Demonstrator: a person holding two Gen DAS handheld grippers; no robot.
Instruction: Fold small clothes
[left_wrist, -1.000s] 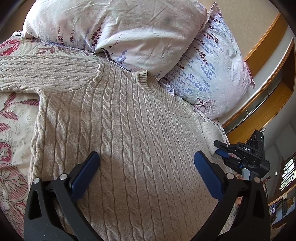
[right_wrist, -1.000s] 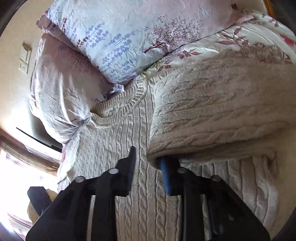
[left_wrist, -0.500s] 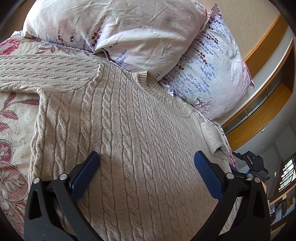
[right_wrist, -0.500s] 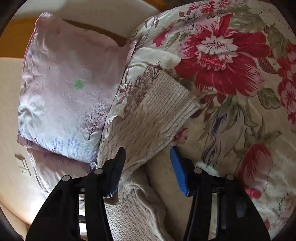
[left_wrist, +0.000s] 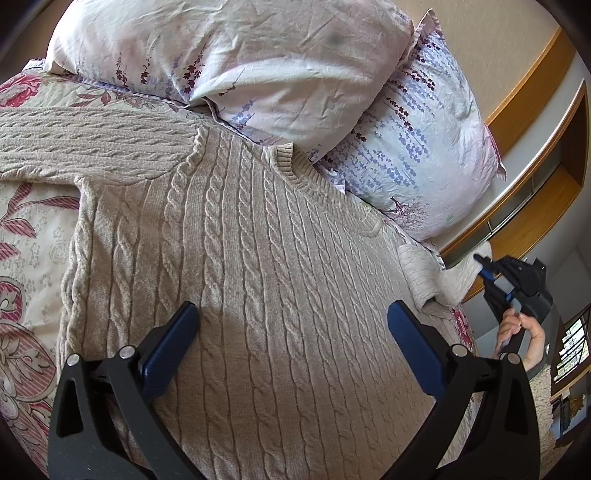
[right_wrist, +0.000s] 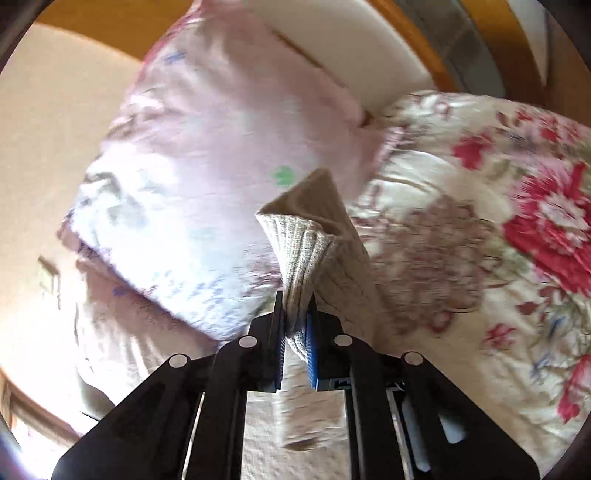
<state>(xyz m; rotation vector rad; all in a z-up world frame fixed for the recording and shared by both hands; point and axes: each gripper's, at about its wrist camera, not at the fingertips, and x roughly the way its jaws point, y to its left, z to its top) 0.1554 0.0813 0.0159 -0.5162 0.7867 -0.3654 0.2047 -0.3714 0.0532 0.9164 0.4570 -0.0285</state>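
Bed (left_wrist: 33, 236) with floral red-and-cream cover fills both views; wooden headboard (left_wrist: 524, 96) runs along the far edge in the left wrist view.

Pillows: two, pale with purple flower print, propped at the head of the bed. One (left_wrist: 229, 59) overlaps the other (left_wrist: 417, 147). Right wrist view shows a pillow (right_wrist: 207, 177) too, heavily blurred.

Sweater (left_wrist: 258, 280): beige cable-knit, spread flat on the bed cover, neckline toward the pillows and touching their lower edge. One sleeve (left_wrist: 74, 144) lies stretched out to the left in the left wrist view. Other sleeve (left_wrist: 424, 273) bunches at the sweater's right side and rises off the bed toward the right gripper (left_wrist: 482, 266).

Left gripper (left_wrist: 291, 343): jaws wide apart, nothing between the blue pads, hovering low over the sweater body; contact with the knit cannot be told.

Right gripper (right_wrist: 295, 325): jaws have just been closing and now pinch the ribbed cuff (right_wrist: 303, 243) of the sleeve between the pads. Cuff stands up above the fingertips, folded on itself.

Hand (left_wrist: 521, 332): person's right hand wraps the right gripper's handle, seen at the right edge of the left wrist view.
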